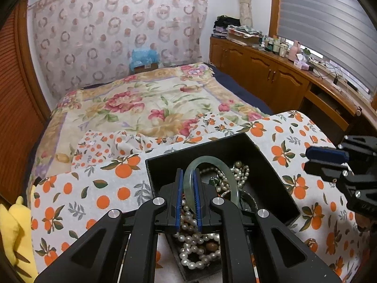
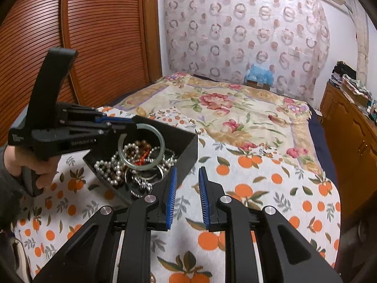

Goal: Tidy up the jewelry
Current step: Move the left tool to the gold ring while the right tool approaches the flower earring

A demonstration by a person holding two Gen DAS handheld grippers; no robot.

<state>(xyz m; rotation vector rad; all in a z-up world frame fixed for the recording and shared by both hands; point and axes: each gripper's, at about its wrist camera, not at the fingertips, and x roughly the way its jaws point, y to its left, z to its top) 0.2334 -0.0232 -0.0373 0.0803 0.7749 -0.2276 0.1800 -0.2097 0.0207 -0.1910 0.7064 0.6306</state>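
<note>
A black open box (image 1: pixel 266 155) (image 2: pixel 188 151) sits on the orange-print cloth and holds pearl strands (image 1: pixel 193 247) (image 2: pixel 106 168), brown beads and silver rings. My left gripper (image 1: pixel 187 173) (image 2: pixel 132 123) is shut on a pale green jade bangle (image 1: pixel 212 162) (image 2: pixel 162 146) and holds it over the box. My right gripper (image 2: pixel 187 173) is open and empty, just right of the box above the cloth; it also shows in the left wrist view (image 1: pixel 313 158).
The orange-print cloth (image 2: pixel 259 176) covers a surface at the foot of a bed with a floral blanket (image 1: pixel 153 99). A wooden cabinet (image 1: pixel 271 70) with bottles runs along the right. A slatted wooden wardrobe (image 2: pixel 99 35) stands left. A yellow item (image 1: pixel 11 231) lies at the left edge.
</note>
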